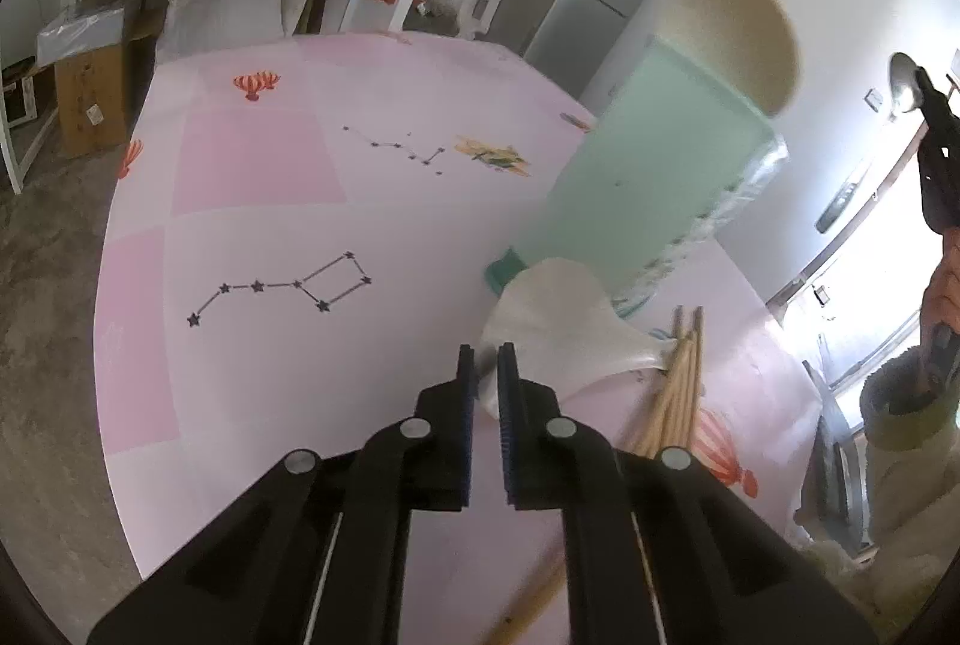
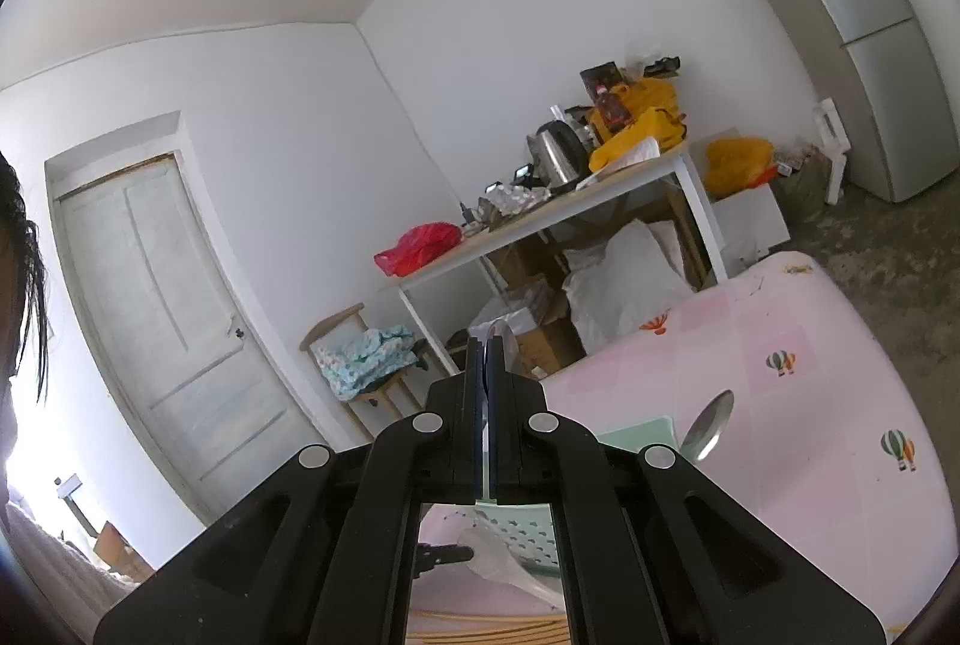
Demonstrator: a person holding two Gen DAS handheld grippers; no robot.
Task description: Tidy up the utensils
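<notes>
Pinching a thin bag [image 1: 558, 315], the left gripper [image 1: 487, 354] has its jaws drawn nearly together on the film's near edge, the clear plastic bunched between the pads. The bag lies on the pink table [image 1: 270, 225], touching the foot of a green holder [image 1: 648, 165] and overlapping the ends of the chopsticks [image 1: 678, 375], which lie loose in a bundle just beside the gripper. Grip reads as a clearing move: the wrapper sits over the sticks and against the holder, so it likely has to come away before the sticks can be gathered. The low, downward-angled approach suits catching a flat film off the cloth. The right gripper [image 2: 485, 345] is clamped tight on a spoon [image 2: 503, 334], whose bowl pokes up past the fingertips; it is held high and well clear of the table, probably parked so the left side has room to work. A second spoon [image 2: 711, 426] shows its bowl just beside the holder's top; whether it stands inside I cannot tell. The holder looks tilted in the left view, though the lens may exaggerate that. Judged state: sorting is early, with the sticks unsorted and one spoon in hand. Risk: the film may drag the sticks as it lifts.
</notes>
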